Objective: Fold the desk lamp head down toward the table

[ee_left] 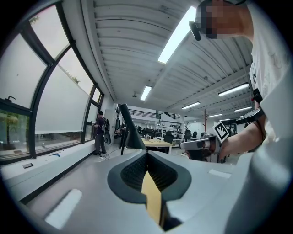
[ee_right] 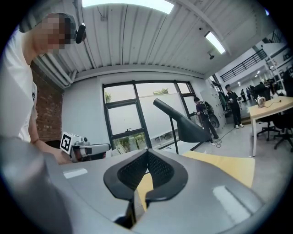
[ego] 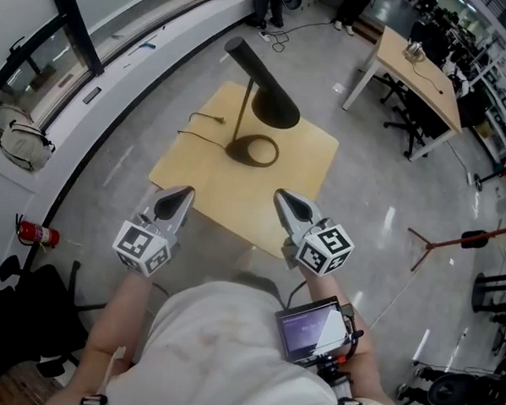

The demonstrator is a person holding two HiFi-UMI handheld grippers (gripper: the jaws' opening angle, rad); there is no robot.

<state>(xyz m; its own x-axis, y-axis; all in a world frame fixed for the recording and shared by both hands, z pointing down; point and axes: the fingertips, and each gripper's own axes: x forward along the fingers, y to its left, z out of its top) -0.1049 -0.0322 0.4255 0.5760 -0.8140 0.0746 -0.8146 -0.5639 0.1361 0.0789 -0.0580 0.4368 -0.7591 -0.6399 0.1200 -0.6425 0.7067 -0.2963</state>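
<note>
Careful, you're holding the left gripper (ego: 179, 193) and right gripper (ego: 285, 199) shut and empty by the near edge of the table (ego: 204, 176), so nudging the lamp head (ego: 264, 79) with closed tips could be tipping its base (ego: 254, 150).

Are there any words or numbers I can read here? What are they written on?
None can be read.
Cube markers: only black-and-white squares, no letters.
Screen by the person's right arm: too blurred to read.
Fire extinguisher: label too small to read.
</note>
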